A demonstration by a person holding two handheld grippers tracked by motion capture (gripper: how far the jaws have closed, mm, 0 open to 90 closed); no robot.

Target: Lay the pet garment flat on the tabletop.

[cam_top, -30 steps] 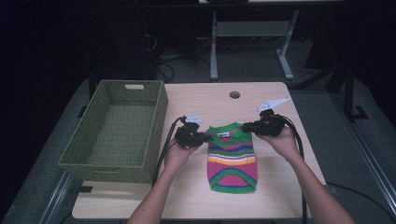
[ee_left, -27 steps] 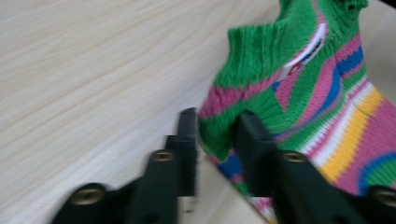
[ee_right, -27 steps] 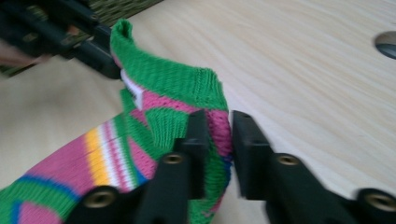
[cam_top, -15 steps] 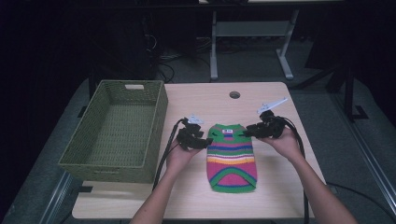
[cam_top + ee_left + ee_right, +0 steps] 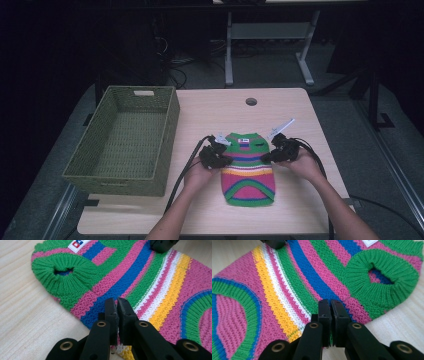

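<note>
Striped sweater [image 5: 248, 167] flat on the table [image 5: 300, 115].
Left gripper [image 5: 117, 305] and right gripper [image 5: 330, 307] each pinch a side edge, jaws clenched.

Striped knit sweater [image 5: 248, 167]: one, at table centre. Woven green basket [image 5: 125, 140]: one, at 9 o'clock from the sweater. Grippers: two, left gripper [image 5: 220, 159] at 9 o'clock, right gripper [image 5: 270, 156] at 3 o'clock. Table [image 5: 215, 107]: one.
</note>
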